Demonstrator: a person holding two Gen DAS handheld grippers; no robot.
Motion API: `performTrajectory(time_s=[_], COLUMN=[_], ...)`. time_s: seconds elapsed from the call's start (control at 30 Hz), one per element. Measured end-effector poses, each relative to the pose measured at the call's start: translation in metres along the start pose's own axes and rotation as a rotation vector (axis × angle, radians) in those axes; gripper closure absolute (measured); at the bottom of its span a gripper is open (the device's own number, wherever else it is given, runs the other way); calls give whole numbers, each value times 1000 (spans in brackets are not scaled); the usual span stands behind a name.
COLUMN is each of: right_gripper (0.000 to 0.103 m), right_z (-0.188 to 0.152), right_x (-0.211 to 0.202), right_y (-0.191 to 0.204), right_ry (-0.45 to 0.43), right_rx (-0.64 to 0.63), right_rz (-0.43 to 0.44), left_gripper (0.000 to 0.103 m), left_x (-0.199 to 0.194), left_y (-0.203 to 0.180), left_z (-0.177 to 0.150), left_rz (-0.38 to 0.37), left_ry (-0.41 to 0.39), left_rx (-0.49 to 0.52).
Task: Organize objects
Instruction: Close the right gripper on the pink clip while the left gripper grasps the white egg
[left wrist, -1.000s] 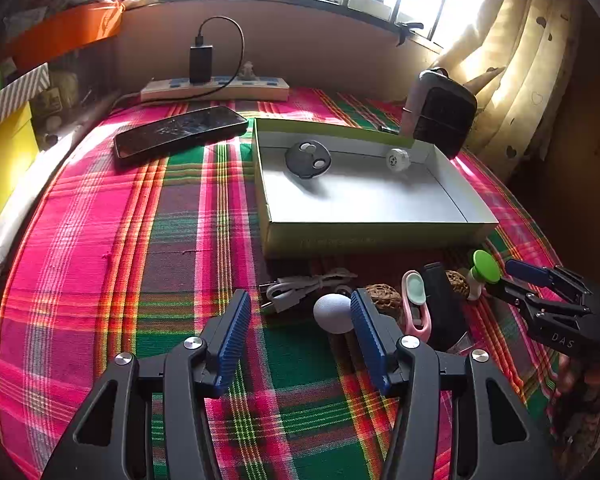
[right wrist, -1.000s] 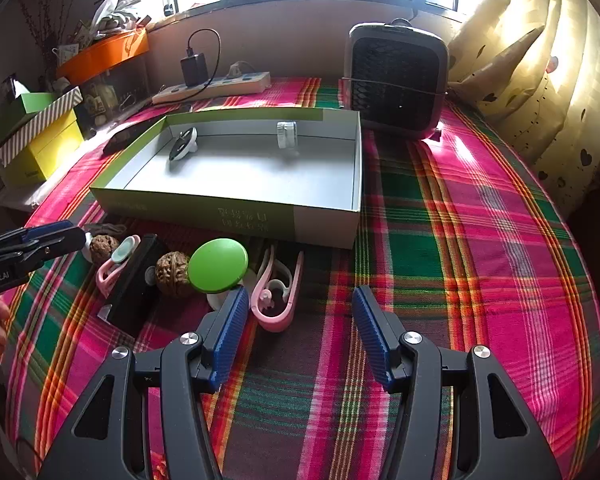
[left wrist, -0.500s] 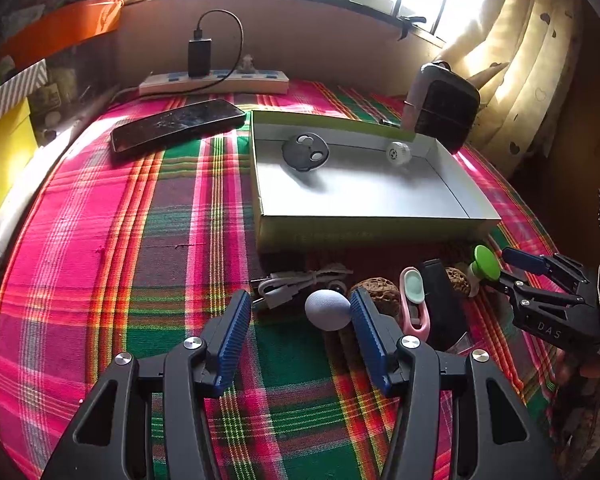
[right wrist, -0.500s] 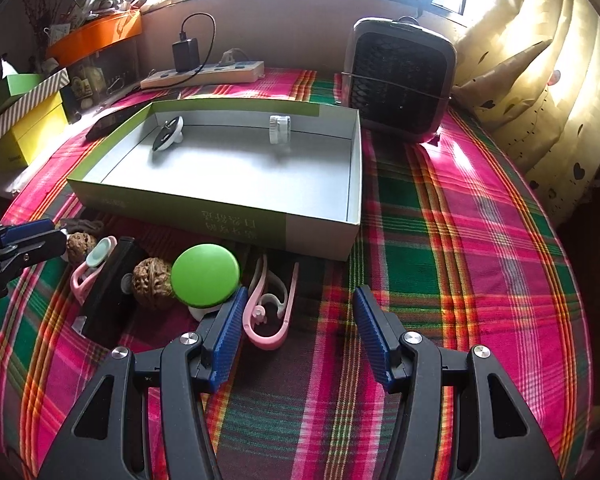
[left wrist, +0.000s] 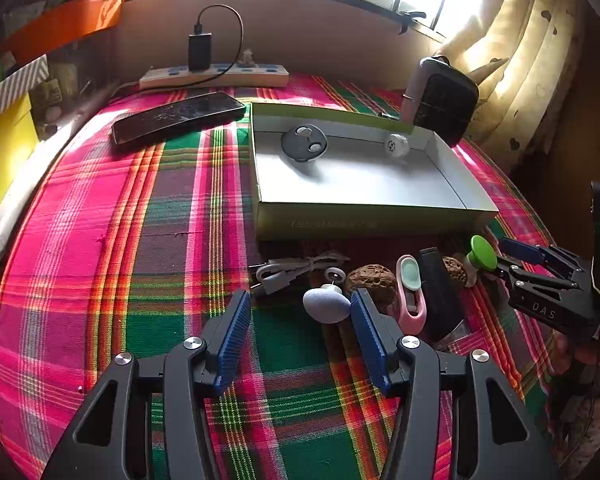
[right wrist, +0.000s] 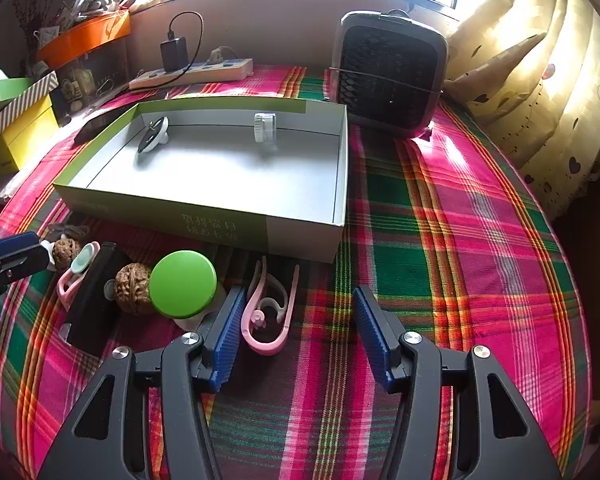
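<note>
**Two tools over loose items in front of the box**

The shallow green-sided cardboard box sits on the plaid-covered desk. Inside it, against the far wall, lie a dark round disc and a small white cylinder. In front of the box, the left tool is spread, a grey-blue egg-shaped object just beside its right finger. The right tool, jaws closing, stands over the pink looped plastic clip, nothing pinched; the green round-capped white object touches its left finger.
</note>
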State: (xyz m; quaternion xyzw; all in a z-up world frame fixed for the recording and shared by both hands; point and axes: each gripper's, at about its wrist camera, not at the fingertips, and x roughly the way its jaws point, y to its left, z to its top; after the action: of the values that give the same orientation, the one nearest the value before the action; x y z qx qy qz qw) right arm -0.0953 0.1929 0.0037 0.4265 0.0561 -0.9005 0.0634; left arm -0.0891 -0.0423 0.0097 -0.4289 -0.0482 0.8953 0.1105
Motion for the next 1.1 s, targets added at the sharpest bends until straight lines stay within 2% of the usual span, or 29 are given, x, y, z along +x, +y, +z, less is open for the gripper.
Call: performTrajectory(time_s=[0.27,0.33,0.7,0.83,1.1], right_gripper=[75,77,78,78,78], right_z=[0,0,-1,-1,0], right_x=[-1,-1,-1,-1,-1], right_y=[0,0,0,0,0], right_ry=[-5,-5,-5,-5,-5], right_rx=[-9,-11,-10,-11,-10], right_rz=[22,26,27,26,26], left_gripper=[52,52,53,62,67], left_x=[7,9,13,12,12], left_y=[-5,-6,-11,-9,-6], left_z=[0,2,5,6,6], left_rz=[-9,-3,11,24,26], left_ry=[19,22,20,14,12], left_rx=[0,4,26,15,0])
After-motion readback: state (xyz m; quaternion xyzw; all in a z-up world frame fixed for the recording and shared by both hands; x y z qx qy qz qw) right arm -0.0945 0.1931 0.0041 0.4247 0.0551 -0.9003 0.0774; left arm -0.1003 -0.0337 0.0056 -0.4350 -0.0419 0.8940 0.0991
